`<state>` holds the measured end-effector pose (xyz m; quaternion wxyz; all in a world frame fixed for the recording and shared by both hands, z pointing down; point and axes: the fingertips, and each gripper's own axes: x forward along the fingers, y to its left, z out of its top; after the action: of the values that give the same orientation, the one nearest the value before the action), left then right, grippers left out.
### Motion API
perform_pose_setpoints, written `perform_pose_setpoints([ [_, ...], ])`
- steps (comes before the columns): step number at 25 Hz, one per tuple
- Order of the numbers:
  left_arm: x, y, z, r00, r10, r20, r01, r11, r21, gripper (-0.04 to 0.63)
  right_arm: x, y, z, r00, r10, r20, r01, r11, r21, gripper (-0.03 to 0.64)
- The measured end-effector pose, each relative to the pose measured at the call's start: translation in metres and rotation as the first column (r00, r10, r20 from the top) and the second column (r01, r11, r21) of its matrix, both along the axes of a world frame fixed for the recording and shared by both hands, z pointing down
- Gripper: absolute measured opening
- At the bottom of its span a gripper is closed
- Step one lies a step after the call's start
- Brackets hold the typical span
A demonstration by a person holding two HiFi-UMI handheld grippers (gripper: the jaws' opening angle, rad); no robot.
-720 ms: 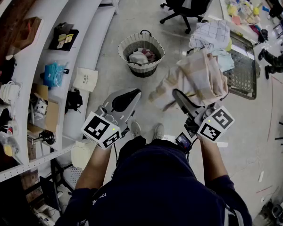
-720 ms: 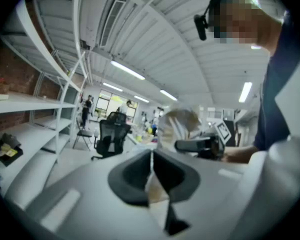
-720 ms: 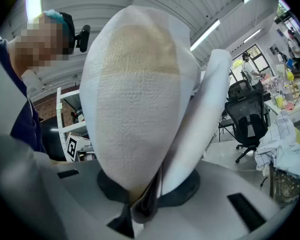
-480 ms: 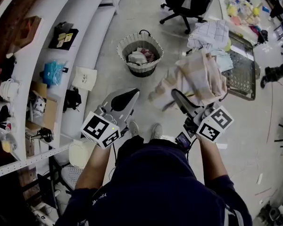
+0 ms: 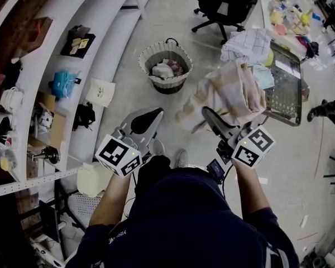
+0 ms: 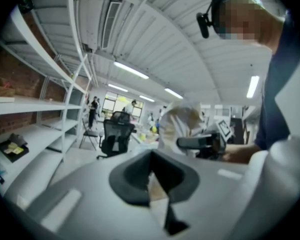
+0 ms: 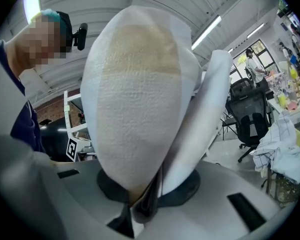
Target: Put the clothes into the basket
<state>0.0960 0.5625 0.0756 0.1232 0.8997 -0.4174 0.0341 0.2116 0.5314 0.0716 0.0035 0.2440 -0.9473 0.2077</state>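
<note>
With our right gripper (image 5: 209, 115) pinched tight on the bunched beige-and-white checked cloth (image 5: 234, 91) and our left gripper (image 5: 153, 116) closed on nothing, we should carry it squarely over the round woven basket (image 5: 145, 57), well ahead on the floor, before releasing.

At centre right we see a checked beige-and-white soft cloth (image 5: 234, 94). At upper centre, our round woven grey-white basket (image 5: 168, 86) holds white and pink clothes (image 5: 166, 68).
</note>
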Motion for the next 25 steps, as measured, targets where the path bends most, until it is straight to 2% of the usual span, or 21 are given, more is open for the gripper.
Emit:
perform_pose_setpoints([
  [7,0.000,-0.022,0.002,1.000,-0.009,-0.006,0.009,1.000,-0.001,0.005,0.005,-0.018,0.005,1.000,0.001,-0.008,-0.001,1.000,-0.010,0.075],
  [12,-0.010,-0.045,0.010,1.000,0.002,-0.018,-0.002,1.000,-0.010,0.005,-0.006,-0.040,0.011,1.000,0.003,-0.021,-0.004,1.000,-0.019,0.075],
  [25,-0.084,-0.157,0.029,0.999,0.013,-0.041,-0.015,0.998,-0.053,0.005,-0.078,-0.144,0.033,0.999,0.005,-0.049,-0.008,0.998,-0.065,0.075],
])
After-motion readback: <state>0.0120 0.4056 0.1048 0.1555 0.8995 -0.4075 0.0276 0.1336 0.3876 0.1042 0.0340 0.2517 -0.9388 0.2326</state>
